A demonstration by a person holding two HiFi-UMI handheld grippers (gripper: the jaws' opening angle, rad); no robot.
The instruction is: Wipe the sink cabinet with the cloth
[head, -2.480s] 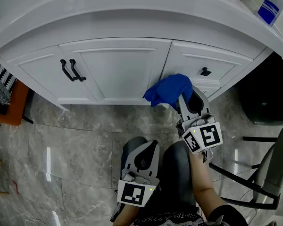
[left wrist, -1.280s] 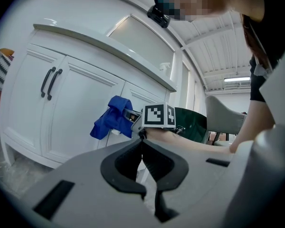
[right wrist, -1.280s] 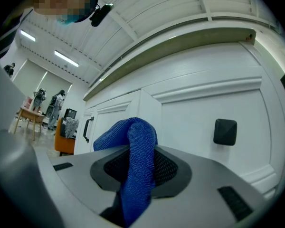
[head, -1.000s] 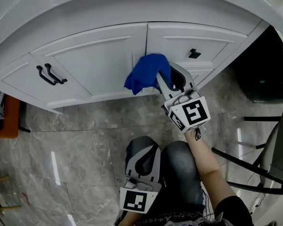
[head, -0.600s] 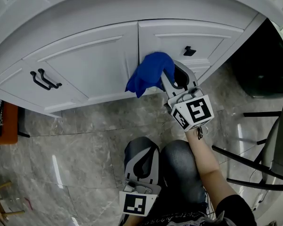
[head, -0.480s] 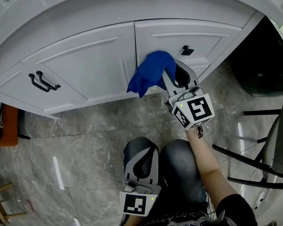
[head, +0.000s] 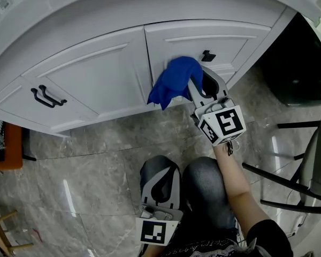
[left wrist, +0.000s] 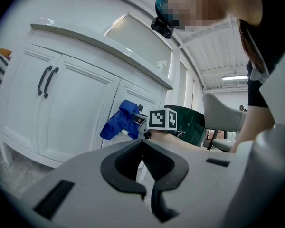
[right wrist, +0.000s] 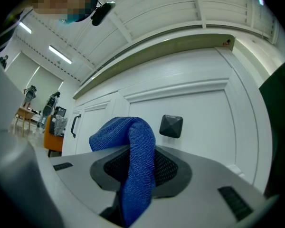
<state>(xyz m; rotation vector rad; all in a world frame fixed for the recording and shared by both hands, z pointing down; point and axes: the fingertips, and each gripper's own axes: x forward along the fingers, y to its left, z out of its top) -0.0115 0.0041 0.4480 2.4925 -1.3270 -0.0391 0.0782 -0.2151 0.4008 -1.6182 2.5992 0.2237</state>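
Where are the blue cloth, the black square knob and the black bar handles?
blue cloth (head: 174, 82), head view, its bunched middle.
black square knob (right wrist: 171, 125), right gripper view, its front face.
black bar handles (head: 50, 96), head view, middle of the pair.

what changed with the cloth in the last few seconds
The right gripper slid the blue cloth slightly rightward across the cabinet front, off the door seam toward the black knob. It stays shut on the cloth; the left gripper stays shut, idle.
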